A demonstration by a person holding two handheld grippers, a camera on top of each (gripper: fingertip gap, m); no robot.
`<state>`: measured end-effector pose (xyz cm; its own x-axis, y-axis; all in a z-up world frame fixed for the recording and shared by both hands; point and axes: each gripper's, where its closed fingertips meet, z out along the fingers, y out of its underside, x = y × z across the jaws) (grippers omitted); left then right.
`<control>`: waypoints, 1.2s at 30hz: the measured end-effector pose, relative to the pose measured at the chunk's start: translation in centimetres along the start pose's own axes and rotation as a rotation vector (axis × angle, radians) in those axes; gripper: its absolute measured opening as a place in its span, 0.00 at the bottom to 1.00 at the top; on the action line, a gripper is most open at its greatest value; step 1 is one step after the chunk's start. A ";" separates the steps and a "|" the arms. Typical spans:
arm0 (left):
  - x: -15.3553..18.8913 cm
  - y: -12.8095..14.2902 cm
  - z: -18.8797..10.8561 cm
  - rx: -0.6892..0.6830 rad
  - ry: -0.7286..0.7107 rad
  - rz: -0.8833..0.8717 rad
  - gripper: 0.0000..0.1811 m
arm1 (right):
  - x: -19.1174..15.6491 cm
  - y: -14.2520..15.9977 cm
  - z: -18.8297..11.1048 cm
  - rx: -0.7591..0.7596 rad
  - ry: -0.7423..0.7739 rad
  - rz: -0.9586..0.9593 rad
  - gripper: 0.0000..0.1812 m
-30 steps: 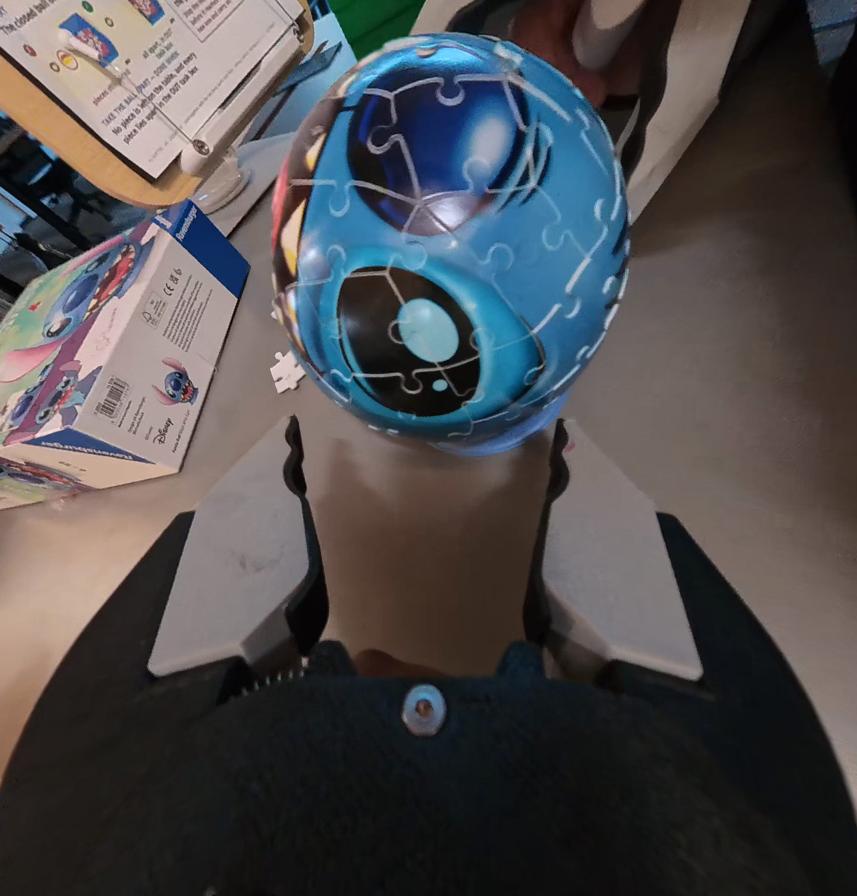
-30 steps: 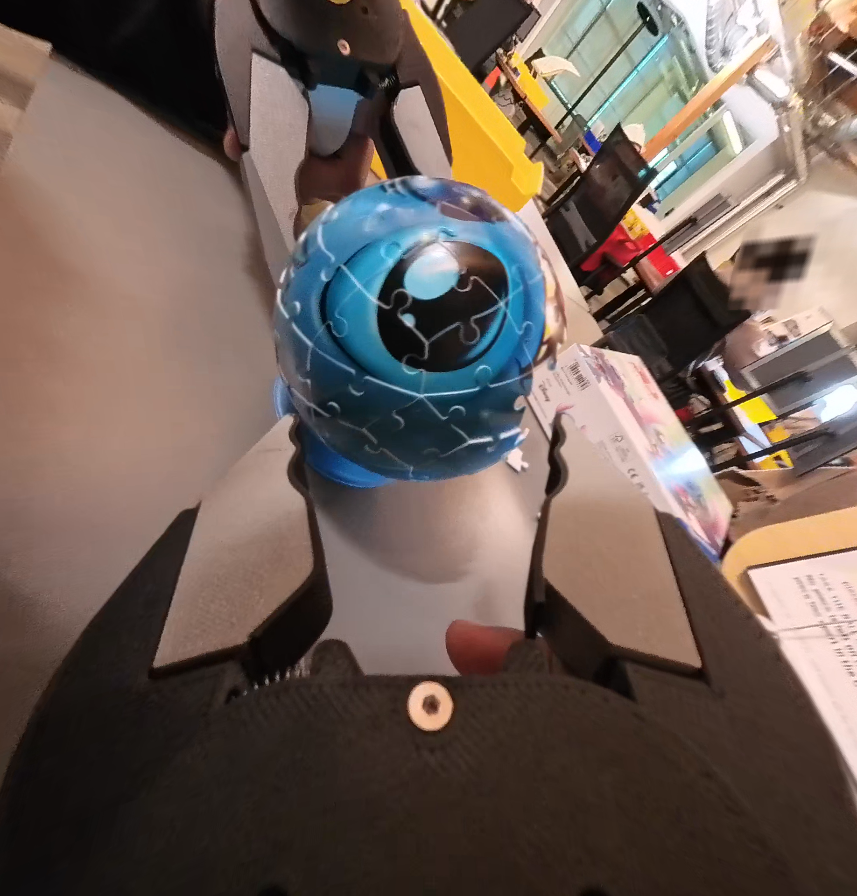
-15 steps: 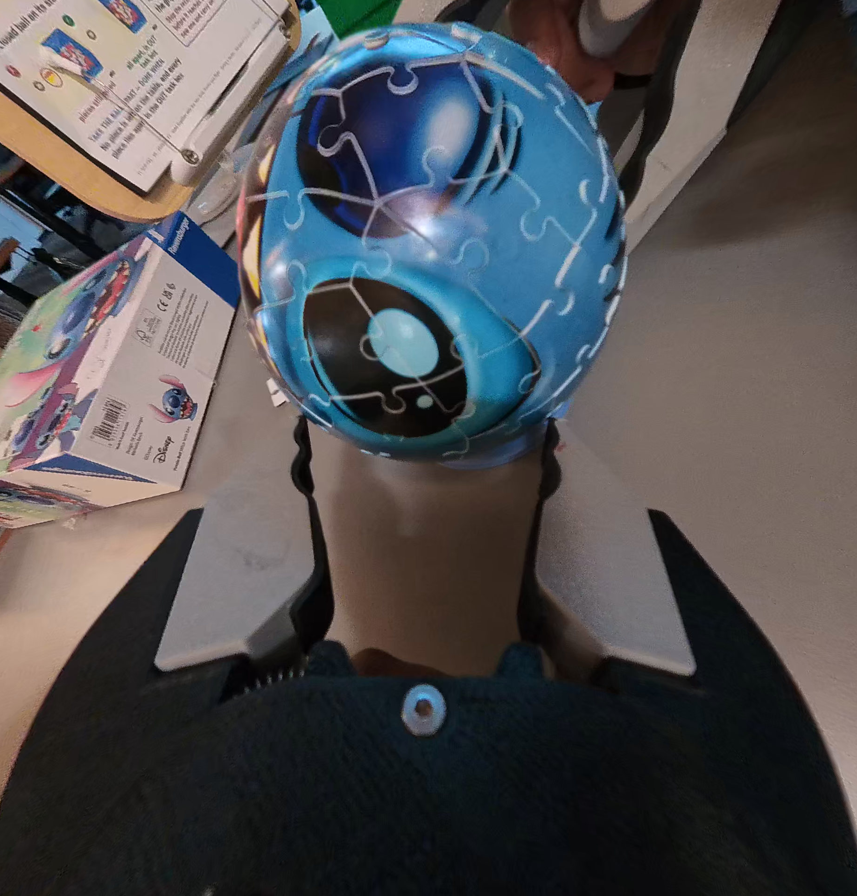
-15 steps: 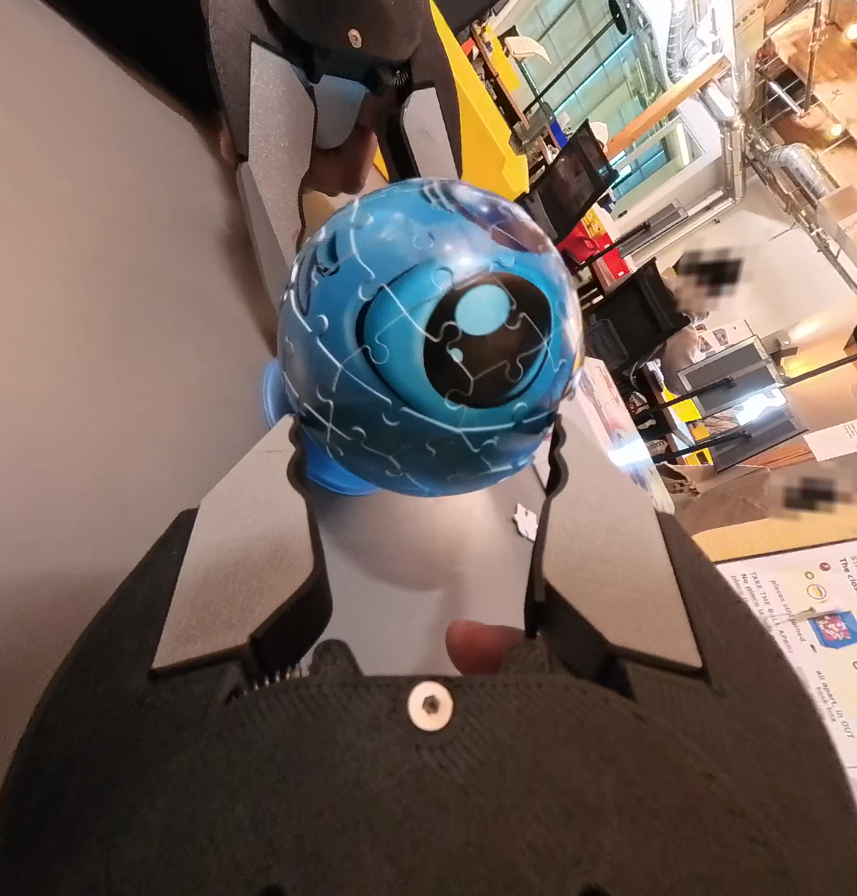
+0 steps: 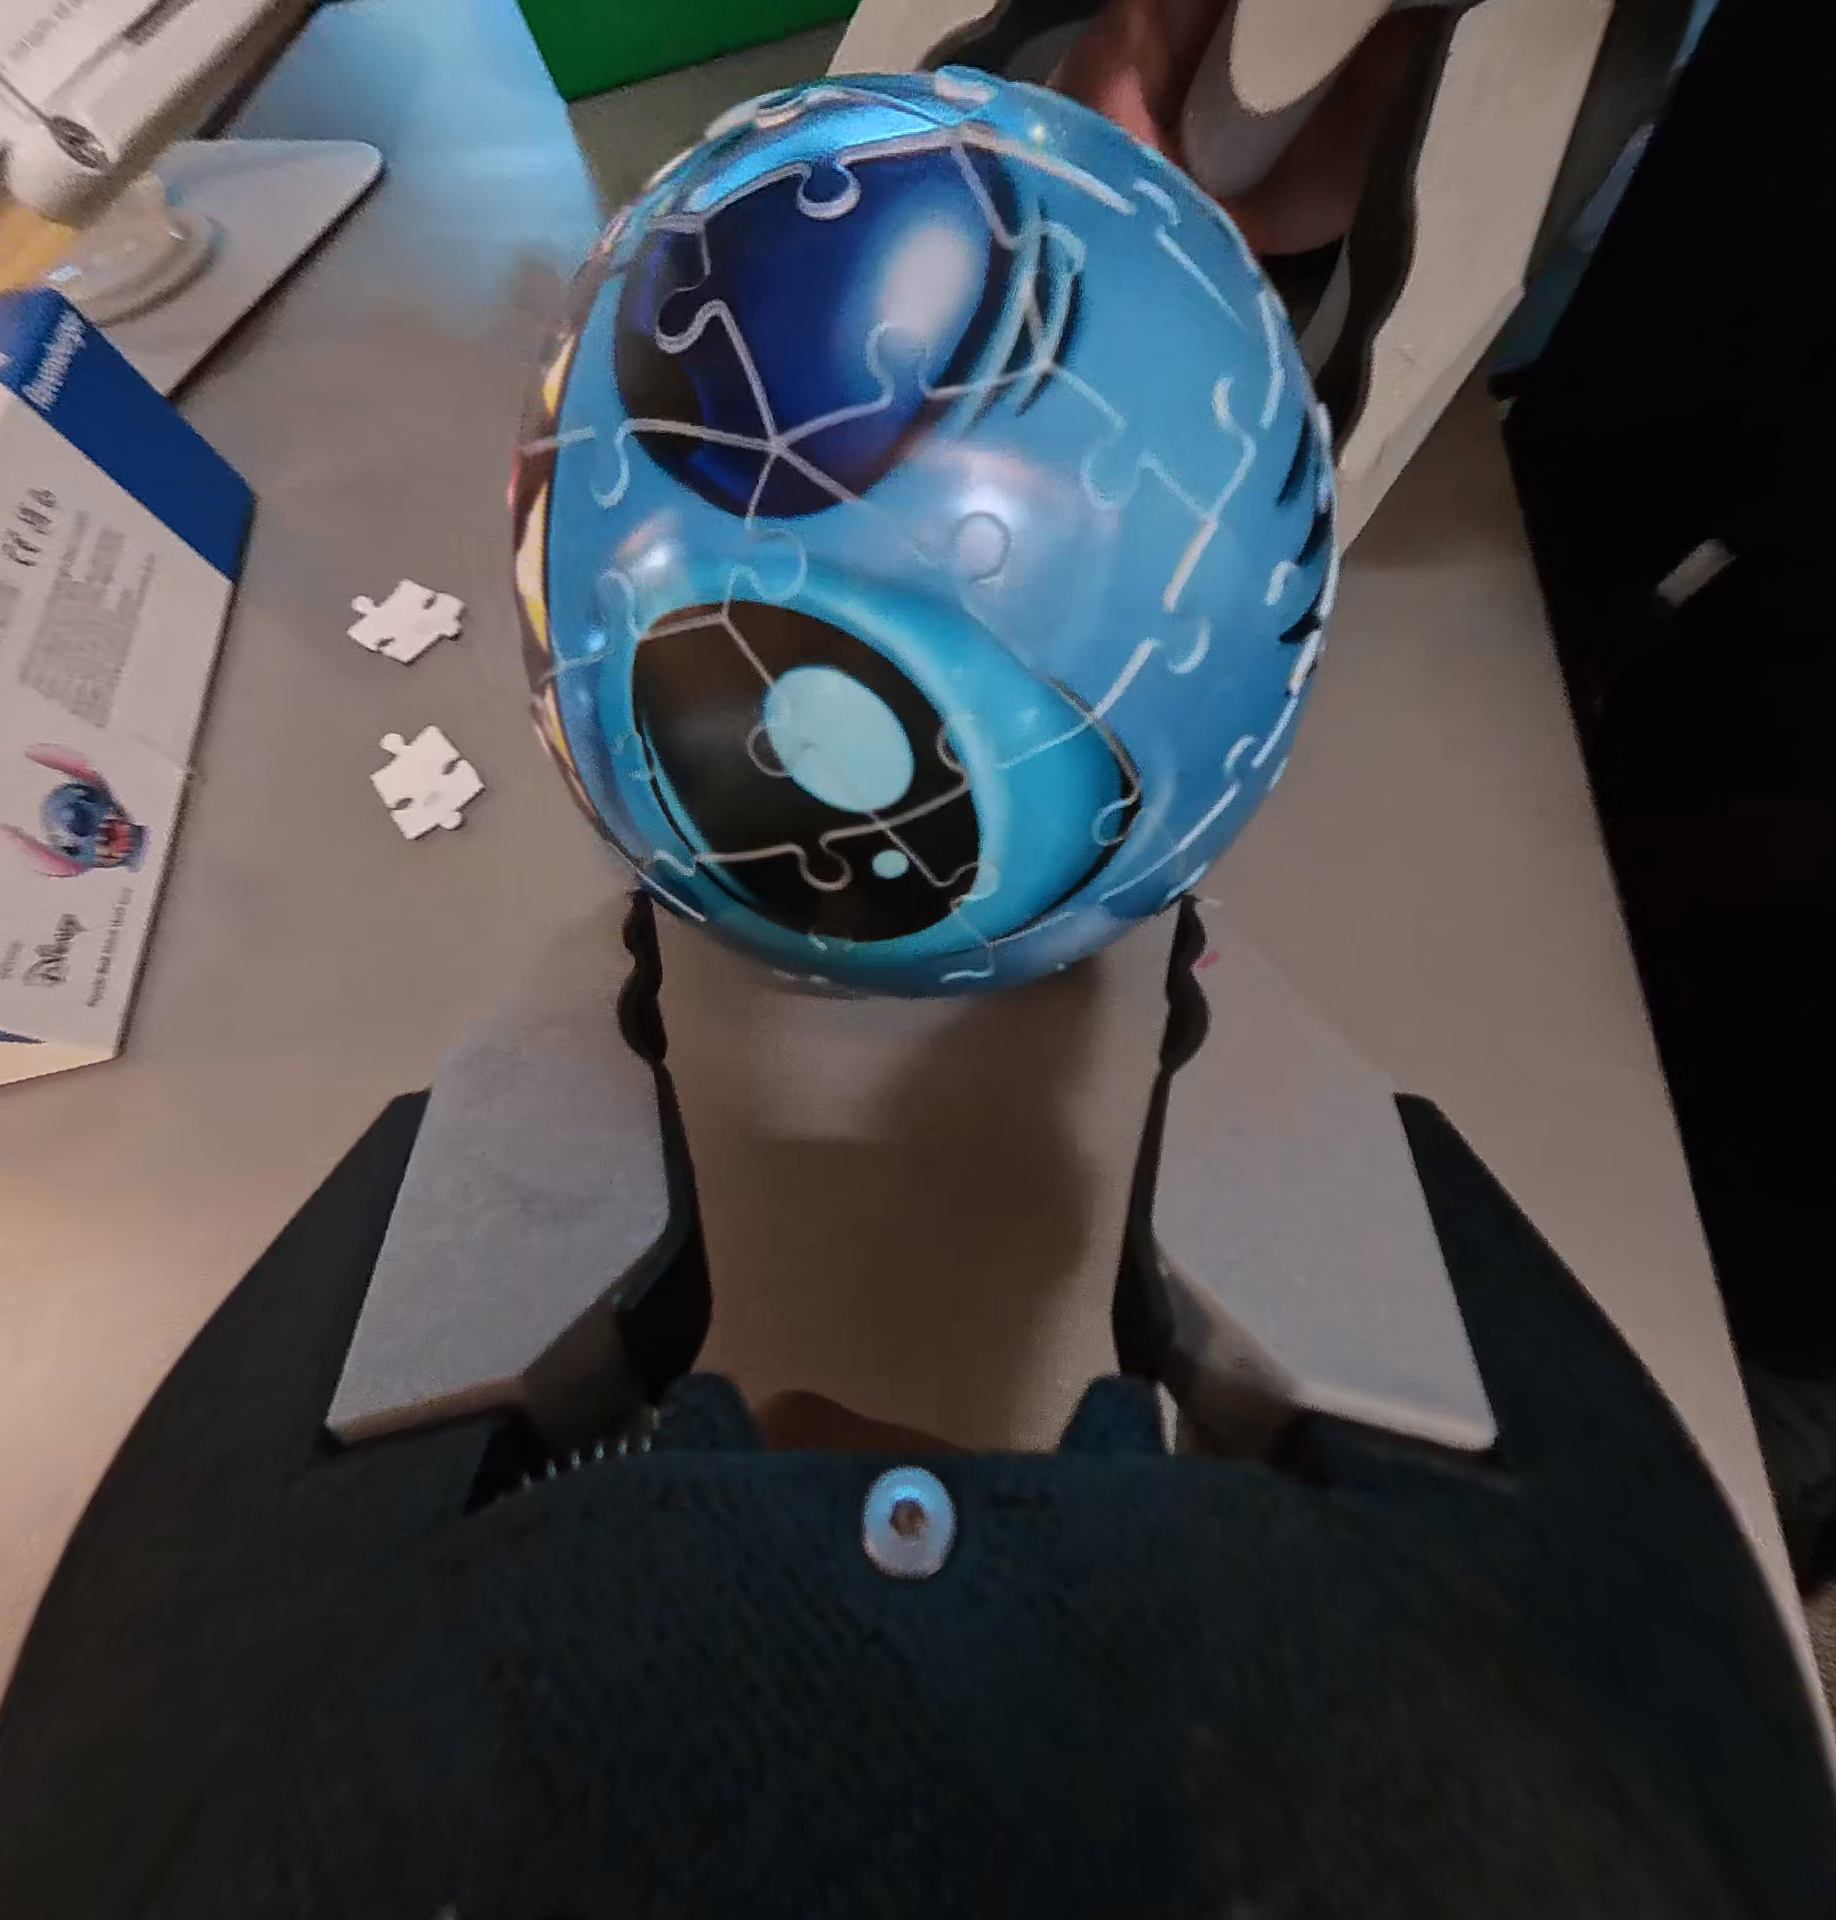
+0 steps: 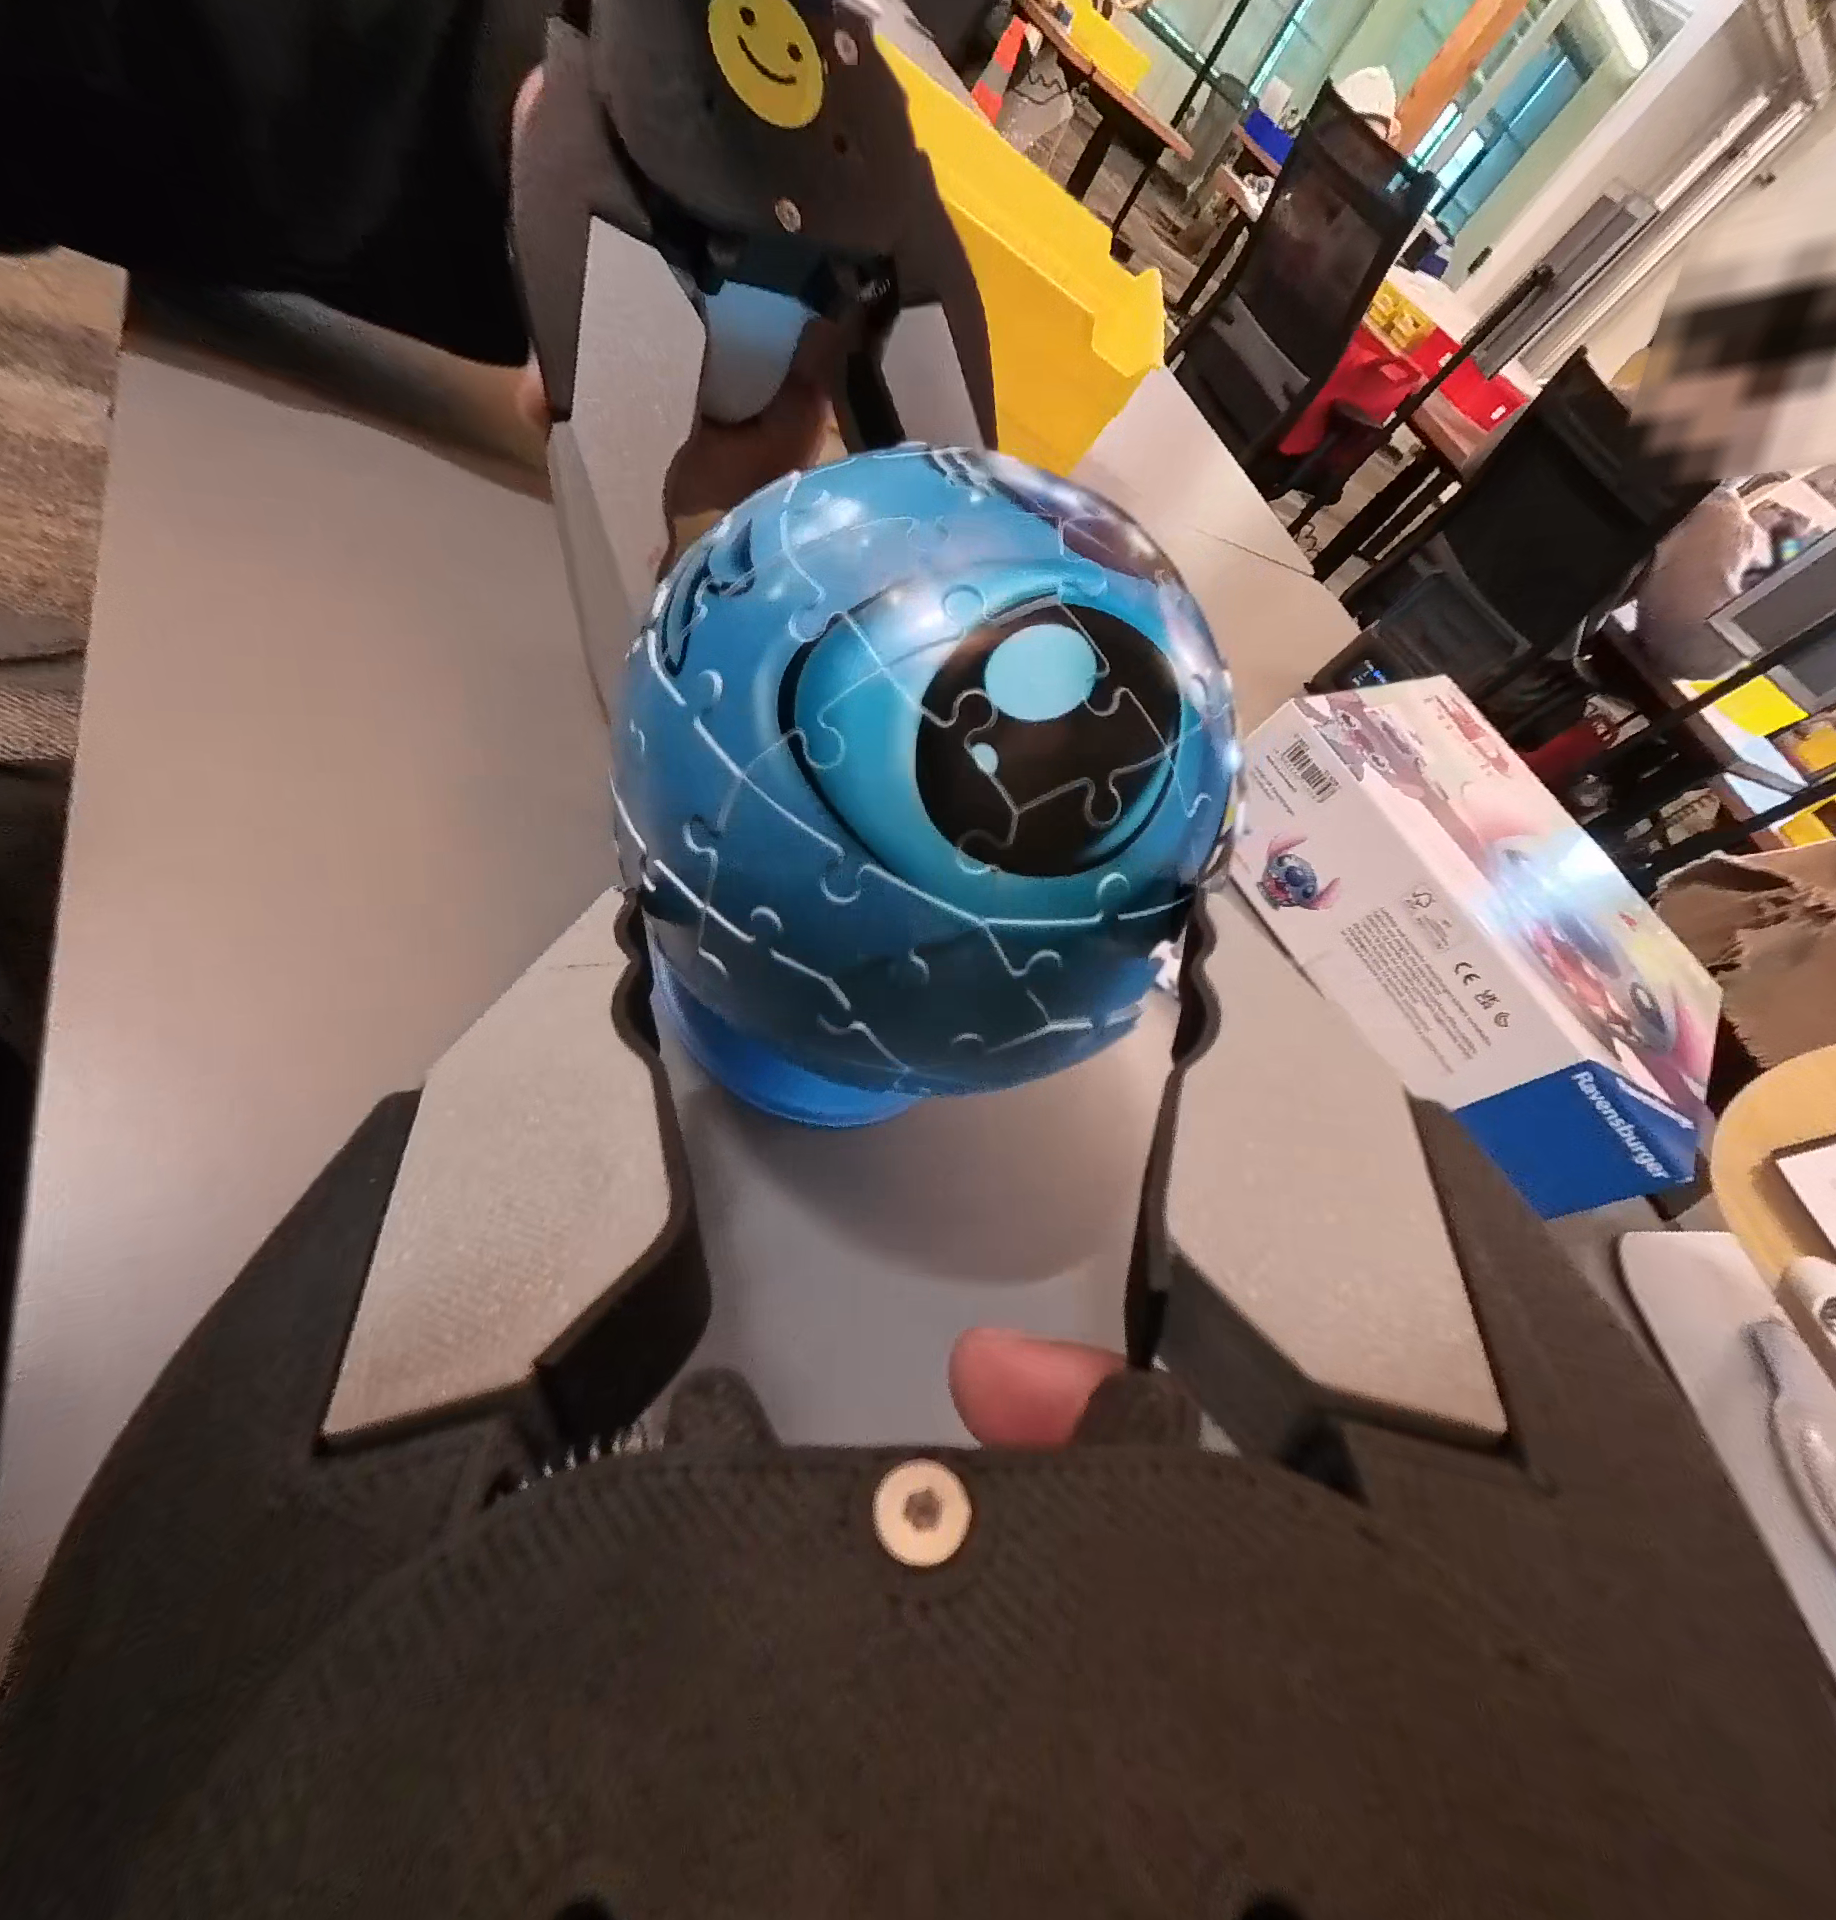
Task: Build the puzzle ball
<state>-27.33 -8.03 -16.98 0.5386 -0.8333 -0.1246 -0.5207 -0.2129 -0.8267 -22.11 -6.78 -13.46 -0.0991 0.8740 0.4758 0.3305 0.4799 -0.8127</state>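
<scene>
Flanking the glossy blue puzzle ball from opposite sides, the left gripper and right gripper each spread their jaws wide, tips at its lower flanks; whether they touch it is unclear. The sphere sits on a translucent blue stand on the grey table. Two loose white pieces and one cardboard box lie beside it.

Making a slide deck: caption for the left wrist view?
Open left gripper facing the blue puzzle ball on the table, two loose white pieces beside it.
</scene>
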 end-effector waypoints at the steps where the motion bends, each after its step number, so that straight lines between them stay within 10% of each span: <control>1: 0.1 0.0 0.0 0.006 0.024 -0.011 0.53 | -0.1 0.0 0.0 -0.003 -0.001 0.013 0.55; 12: 0.1 0.7 -2.3 0.036 -0.056 -0.038 0.51 | -0.8 -0.7 -3.5 0.104 -0.169 0.181 0.56; 18: 1.6 1.1 -4.1 0.124 -0.255 -0.107 0.51 | 8.9 0.3 -6.6 0.216 -0.117 0.322 0.50; 27: 0.4 3.6 -3.6 -0.069 -0.458 -0.268 0.45 | 15.3 10.8 3.4 -0.129 -0.448 0.163 0.37; 36: 1.0 5.3 -1.8 -0.212 -0.469 -0.372 0.49 | 14.8 13.5 7.2 -0.169 -0.689 0.050 0.35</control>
<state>-30.72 -10.93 -20.57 0.9166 -0.3822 -0.1171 -0.3371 -0.5814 -0.7405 -25.91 13.14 -19.81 -0.6326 0.7710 0.0731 0.4854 0.4683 -0.7383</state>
